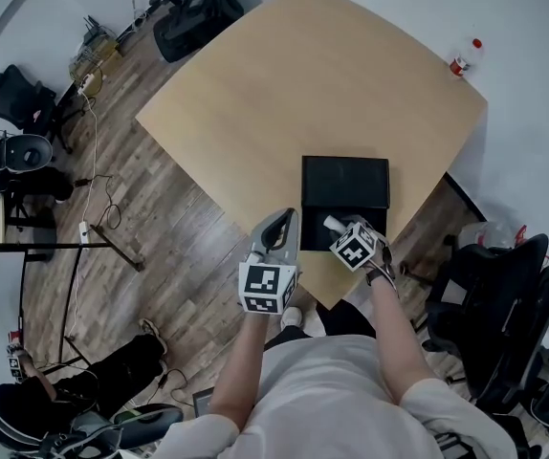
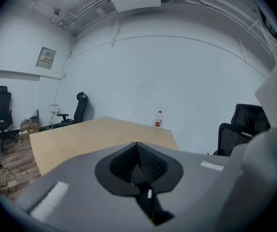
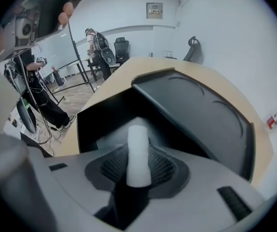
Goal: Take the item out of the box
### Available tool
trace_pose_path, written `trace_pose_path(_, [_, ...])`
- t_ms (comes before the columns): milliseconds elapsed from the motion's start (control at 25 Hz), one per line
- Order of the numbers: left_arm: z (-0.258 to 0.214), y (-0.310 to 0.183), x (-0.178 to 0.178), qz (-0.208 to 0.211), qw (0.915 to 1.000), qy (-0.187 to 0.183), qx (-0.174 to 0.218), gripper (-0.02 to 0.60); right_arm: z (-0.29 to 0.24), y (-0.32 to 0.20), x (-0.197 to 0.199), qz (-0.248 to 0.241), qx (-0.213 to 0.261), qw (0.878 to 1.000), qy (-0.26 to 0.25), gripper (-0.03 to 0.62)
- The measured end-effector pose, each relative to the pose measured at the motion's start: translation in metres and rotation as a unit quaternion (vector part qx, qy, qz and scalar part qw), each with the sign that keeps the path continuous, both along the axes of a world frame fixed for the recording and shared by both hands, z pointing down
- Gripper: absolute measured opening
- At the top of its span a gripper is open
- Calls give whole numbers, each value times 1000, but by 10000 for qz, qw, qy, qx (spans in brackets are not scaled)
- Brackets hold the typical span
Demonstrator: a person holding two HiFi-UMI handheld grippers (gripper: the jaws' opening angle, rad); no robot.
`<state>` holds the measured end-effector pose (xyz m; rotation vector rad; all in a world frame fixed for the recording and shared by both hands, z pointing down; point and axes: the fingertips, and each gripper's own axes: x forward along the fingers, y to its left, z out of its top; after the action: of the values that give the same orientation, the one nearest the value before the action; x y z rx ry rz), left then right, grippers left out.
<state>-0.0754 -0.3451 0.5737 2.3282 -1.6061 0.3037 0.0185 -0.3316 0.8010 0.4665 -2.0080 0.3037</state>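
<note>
Right gripper (image 1: 349, 235) is pinching the white cylinder (image 3: 138, 149), both pads pressed on its lower end, most of its length standing clear beyond the jaws. The item sits in the air just above the open compartment of the black box (image 1: 311, 210), at the box's near side, so it looks lifted but not yet carried clear. The left gripper (image 2: 138, 163) has its jaws pressed together on nothing and hovers just beside the box at its near left, apart from it. Now the risks. 1: that cylinder looks smooth and round and is held by 1 end only, so a tilt or a quick swing could let it pivot or slide out of the pads and drop straight back into the compartment. 2: the opened lid (image 1: 345, 180) lies flat on the far side, so a path that way could clip it; towards the person looks safer. 3: the box sits near the corner of the table (image 1: 284, 94), and nothing steadies it, so a knock from the gripper could shove it towards the edge. 4: if the cylinder is set down on its side, it may roll off that near edge.
</note>
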Motion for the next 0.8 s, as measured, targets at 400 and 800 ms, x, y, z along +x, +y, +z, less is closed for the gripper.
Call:
trace_pose_path(400, [-23, 9, -8, 37, 9997, 32, 235, 6, -33, 0, -5, 233, 409, 9988, -143, 132])
trace_pose_path(800, [-42, 23, -3, 189, 9987, 16, 470, 5, -75, 4, 8, 768, 1058, 9909, -332, 129])
